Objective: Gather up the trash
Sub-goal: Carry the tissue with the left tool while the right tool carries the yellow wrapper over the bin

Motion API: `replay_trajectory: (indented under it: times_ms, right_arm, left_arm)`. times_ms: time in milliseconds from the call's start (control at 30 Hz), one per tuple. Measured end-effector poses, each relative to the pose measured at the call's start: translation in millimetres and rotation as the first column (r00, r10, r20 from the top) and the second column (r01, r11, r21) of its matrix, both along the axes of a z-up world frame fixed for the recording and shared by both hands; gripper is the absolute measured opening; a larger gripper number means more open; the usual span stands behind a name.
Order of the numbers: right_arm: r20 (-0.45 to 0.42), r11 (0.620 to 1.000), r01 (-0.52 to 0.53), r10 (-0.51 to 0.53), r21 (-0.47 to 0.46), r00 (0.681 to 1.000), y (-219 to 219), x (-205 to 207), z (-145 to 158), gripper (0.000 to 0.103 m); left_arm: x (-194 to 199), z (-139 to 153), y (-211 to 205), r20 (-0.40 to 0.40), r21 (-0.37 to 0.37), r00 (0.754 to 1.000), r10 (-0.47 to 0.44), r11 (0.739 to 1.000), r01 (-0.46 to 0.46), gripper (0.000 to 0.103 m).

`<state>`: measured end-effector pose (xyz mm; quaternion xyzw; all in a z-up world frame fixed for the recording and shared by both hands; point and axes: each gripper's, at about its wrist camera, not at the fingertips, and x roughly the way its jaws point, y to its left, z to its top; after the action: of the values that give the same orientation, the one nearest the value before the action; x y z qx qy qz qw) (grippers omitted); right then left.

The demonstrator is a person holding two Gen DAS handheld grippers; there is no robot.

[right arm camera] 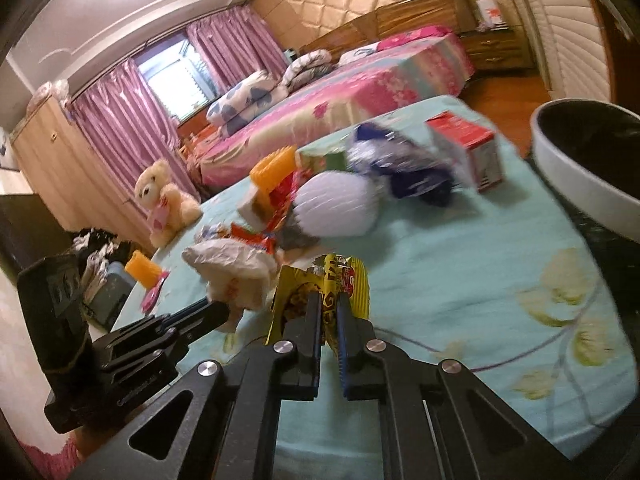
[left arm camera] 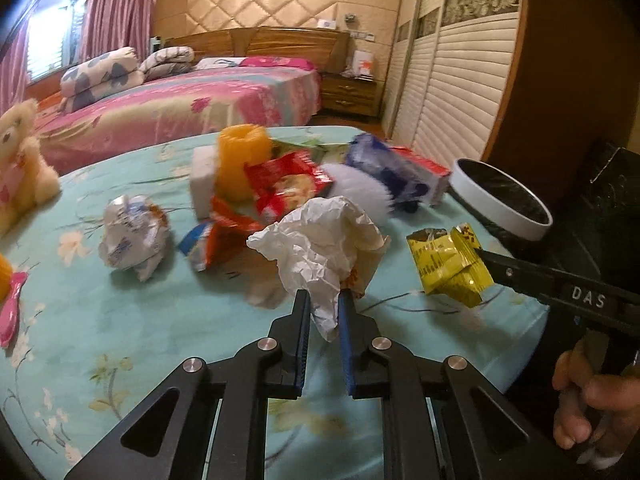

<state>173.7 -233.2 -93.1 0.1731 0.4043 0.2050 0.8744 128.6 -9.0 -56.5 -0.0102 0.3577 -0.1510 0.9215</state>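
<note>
My left gripper (left arm camera: 325, 298) is shut on a crumpled white paper (left arm camera: 320, 248) and holds it above the turquoise tablecloth (left arm camera: 160, 340). My right gripper (right arm camera: 329, 300) is shut on a yellow snack wrapper (right arm camera: 324, 284), which also shows in the left wrist view (left arm camera: 448, 264) to the right of the paper. The white-rimmed trash bin (left arm camera: 504, 204) stands off the table's right edge; in the right wrist view (right arm camera: 584, 168) it is at the upper right. More trash lies behind: a red wrapper (left arm camera: 288, 184), a crumpled printed paper ball (left arm camera: 132, 236), an orange-blue wrapper (left arm camera: 216, 240).
An orange cup (left arm camera: 240, 160), a white block (left arm camera: 204, 180), a blue-white bag (left arm camera: 384, 172) and a red-white carton (right arm camera: 468, 152) crowd the back of the table. A teddy bear (left arm camera: 20, 160) sits at its left edge. A bed (left arm camera: 180, 104) lies beyond.
</note>
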Motion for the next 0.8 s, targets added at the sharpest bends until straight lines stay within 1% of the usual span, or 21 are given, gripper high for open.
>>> replay_trajectory:
  times_ms: [233, 467, 800]
  right_arm:
    - [0.022, 0.998, 0.056, -0.055, -0.015, 0.998, -29.5, -10.5, 9.2, 0.006]
    - [0.044, 0.993, 0.116, -0.115, -0.021, 0.992, -64.3, -14.8, 19.9, 0.006]
    - [0.07, 0.975, 0.222, -0.22, -0.021, 0.973, -119.9, -12.3, 32.5, 0.006]
  left_arm:
    - [-0.9, 8.7, -27.3, 0.006, -0.006, 0.997, -0.073, 0.997, 0.073, 0.012]
    - [7.1, 13.2, -56.7, 0.009, -0.001, 0.99, -0.138, 0.99, 0.138, 0.012]
    - [23.0, 15.2, -97.8, 0.011, 0.02, 0.977, -0.214, 0.977, 0.214, 0.012]
